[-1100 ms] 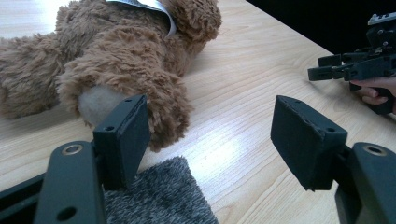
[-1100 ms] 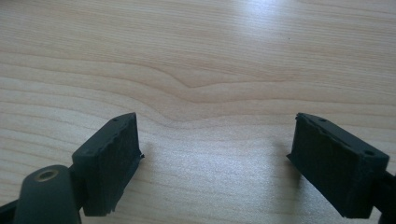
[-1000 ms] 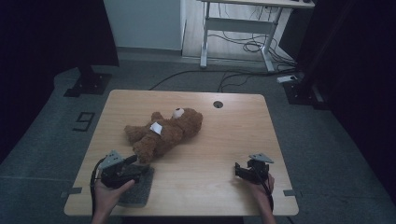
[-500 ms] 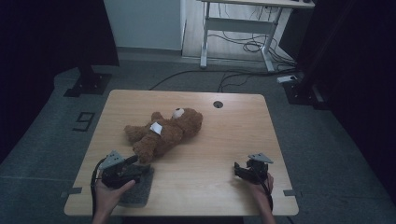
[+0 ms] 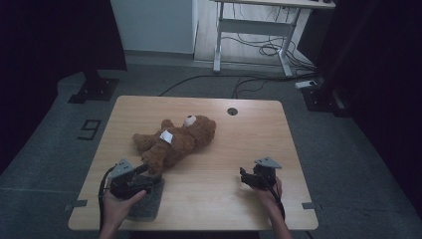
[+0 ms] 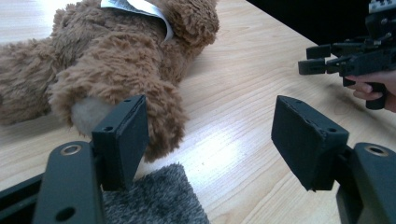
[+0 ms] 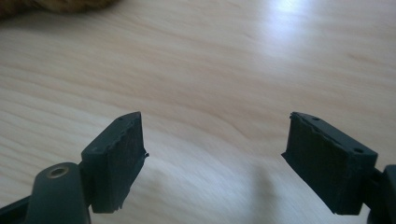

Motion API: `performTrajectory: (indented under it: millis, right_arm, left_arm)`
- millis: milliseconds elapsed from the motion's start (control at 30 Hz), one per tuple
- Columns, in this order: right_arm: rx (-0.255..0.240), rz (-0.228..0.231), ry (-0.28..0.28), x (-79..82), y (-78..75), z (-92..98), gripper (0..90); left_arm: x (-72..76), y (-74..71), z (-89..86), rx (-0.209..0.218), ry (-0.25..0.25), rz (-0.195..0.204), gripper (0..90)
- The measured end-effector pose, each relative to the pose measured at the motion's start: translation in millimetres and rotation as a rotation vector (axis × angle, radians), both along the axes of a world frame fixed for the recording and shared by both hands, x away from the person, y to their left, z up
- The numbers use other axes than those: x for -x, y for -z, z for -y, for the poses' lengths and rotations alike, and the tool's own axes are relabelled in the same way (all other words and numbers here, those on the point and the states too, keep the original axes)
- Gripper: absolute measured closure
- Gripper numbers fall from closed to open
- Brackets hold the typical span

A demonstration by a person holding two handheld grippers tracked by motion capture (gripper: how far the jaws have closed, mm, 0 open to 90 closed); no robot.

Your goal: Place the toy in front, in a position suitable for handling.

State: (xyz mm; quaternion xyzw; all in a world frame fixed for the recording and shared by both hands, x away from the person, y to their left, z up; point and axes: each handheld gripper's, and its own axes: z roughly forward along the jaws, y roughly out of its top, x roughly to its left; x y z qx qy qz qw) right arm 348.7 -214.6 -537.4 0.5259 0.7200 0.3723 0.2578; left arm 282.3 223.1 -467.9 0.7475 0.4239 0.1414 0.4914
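Note:
A brown teddy bear [image 5: 174, 142] lies on its back across the middle of the wooden table [image 5: 249, 134], with a white tag on its chest. My left gripper [image 5: 142, 172] rests at the front left over a grey fuzzy mat [image 5: 149, 201]. It is open, and its tips are just short of the bear's foot. In the left gripper view the left gripper [image 6: 210, 126] has nothing between its jaws, and the bear's foot [image 6: 116, 98] sits right behind one jaw. My right gripper [image 5: 244, 177] is at the front right, pointing left. In its own view the right gripper [image 7: 215, 154] stands open over bare wood.
A round cable hole [image 5: 232, 111] sits near the table's far edge. Beyond the table stands a white desk frame [image 5: 249, 35] with cables on the floor. My right gripper [image 6: 327, 58] and its hand show far off in the left gripper view.
My right gripper has moved a little to the left, toward the table's middle. The left gripper and the bear have stayed put.

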Motion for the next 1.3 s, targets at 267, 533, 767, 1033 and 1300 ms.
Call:
performTrajectory:
  millis: [267,533,767,1033,1300]
  right_arm:
    - [-0.026,0.001,-0.079,-19.1,-14.6,-22.9,19.3]
    - [-0.058,0.007,-0.157,-42.8,-33.6,-45.9,18.5]
    - [-0.075,0.015,-0.203,-62.5,-49.2,-64.6,17.9]
    - [-0.085,0.038,-0.302,-65.4,-59.6,-98.0,17.3]
    - [-0.100,0.023,-0.369,-71.4,-56.0,-123.8,16.5]
  left_arm:
    - [-8.0,-1.4,6.1,-0.020,0.000,-0.009,26.5]
    - [-19.5,3.1,6.3,-0.033,-0.024,-0.034,25.3]
    - [-25.4,1.2,-3.7,-0.043,-0.065,-0.036,24.7]
    - [-33.0,7.2,-2.9,-0.044,-0.069,-0.063,21.6]
    - [-46.8,11.6,2.4,-0.075,-0.119,-0.071,19.6]
